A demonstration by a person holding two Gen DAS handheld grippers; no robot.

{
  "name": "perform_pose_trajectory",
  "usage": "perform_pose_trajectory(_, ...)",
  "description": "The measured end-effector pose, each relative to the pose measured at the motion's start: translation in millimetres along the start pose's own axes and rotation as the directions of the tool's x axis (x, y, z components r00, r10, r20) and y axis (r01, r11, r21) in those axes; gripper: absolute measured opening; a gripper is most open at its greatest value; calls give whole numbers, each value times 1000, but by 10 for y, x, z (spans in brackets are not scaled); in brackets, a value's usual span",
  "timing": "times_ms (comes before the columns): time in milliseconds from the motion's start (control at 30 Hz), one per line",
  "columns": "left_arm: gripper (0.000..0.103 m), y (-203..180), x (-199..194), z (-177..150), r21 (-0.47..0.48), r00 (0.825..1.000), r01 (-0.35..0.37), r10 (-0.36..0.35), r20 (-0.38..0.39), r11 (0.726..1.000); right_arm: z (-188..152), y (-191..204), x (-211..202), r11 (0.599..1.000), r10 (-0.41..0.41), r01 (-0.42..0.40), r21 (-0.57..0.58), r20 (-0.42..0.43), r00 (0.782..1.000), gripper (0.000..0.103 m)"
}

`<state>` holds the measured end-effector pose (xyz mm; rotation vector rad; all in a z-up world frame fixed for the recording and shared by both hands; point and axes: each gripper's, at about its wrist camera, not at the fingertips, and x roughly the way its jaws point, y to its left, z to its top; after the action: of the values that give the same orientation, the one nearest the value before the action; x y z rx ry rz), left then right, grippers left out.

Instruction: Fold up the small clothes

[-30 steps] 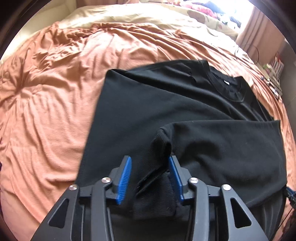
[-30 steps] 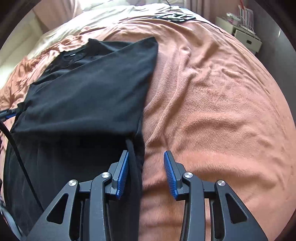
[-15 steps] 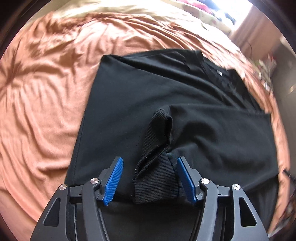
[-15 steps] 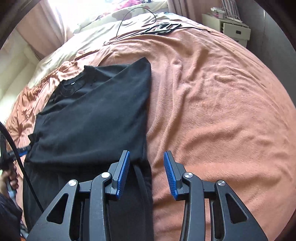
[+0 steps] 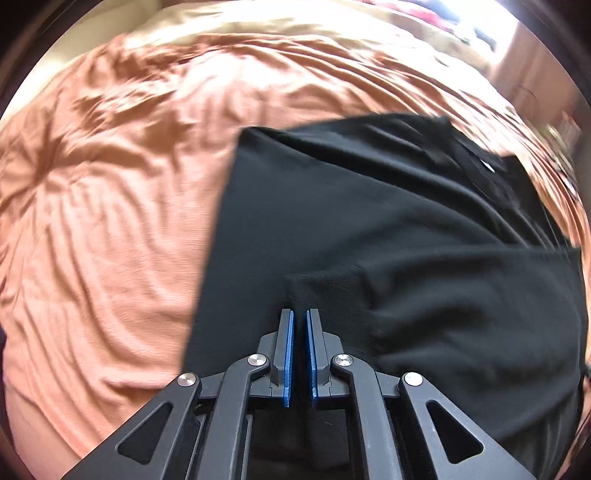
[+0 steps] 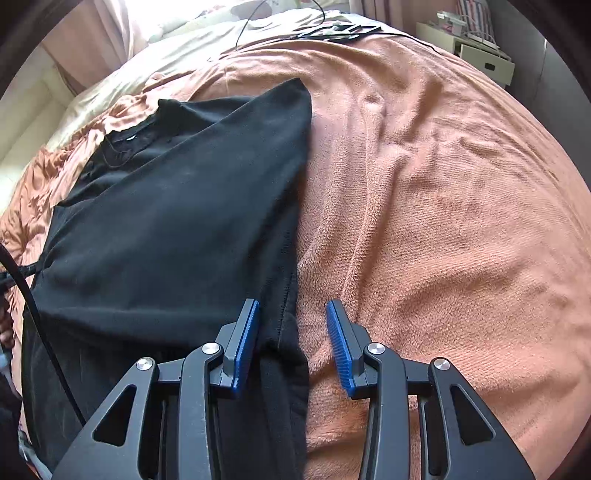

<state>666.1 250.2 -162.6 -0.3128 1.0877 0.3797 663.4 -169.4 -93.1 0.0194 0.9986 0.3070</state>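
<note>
A black long-sleeved shirt (image 5: 369, 206) lies partly folded on the orange bedspread (image 5: 110, 221), neckline (image 5: 487, 166) at the far right. One sleeve is laid across the body, and its ribbed cuff (image 5: 325, 284) ends at my left gripper (image 5: 299, 314), which is shut on it. In the right wrist view the same shirt (image 6: 177, 229) fills the left half. My right gripper (image 6: 291, 310) is open just above the shirt's right edge, the left finger over black cloth, the right finger over the bedspread (image 6: 443, 221).
A cream sheet (image 6: 177, 48) covers the bed's far end, with cables (image 6: 332, 29) on it. A white drawer unit (image 6: 484, 55) stands beyond the bed at the far right. A black cord (image 6: 40, 314) and a hand (image 6: 5, 325) show at the left edge.
My left gripper has gone from open around the sleeve cuff to shut on it. My right gripper stayed open and rose and pulled back, so more of the shirt shows.
</note>
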Motion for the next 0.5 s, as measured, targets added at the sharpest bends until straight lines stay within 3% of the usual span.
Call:
perform_pose_trajectory(67, 7, 88, -26, 11, -7, 1000, -21, 21, 6, 1000, -16, 17, -7, 1000, -13, 13, -4, 4, 1000, 36)
perform_pose_trajectory(400, 10, 312, -364, -204, -17, 998, 57, -58, -25, 998, -185, 15, -326, 999, -1, 1, 33, -1, 1000, 36)
perform_pose_trajectory(500, 18, 294, -552, -332, 11, 998, 69, -69, -9, 998, -262, 30, -499, 1000, -2, 1, 30, 13, 1000, 38)
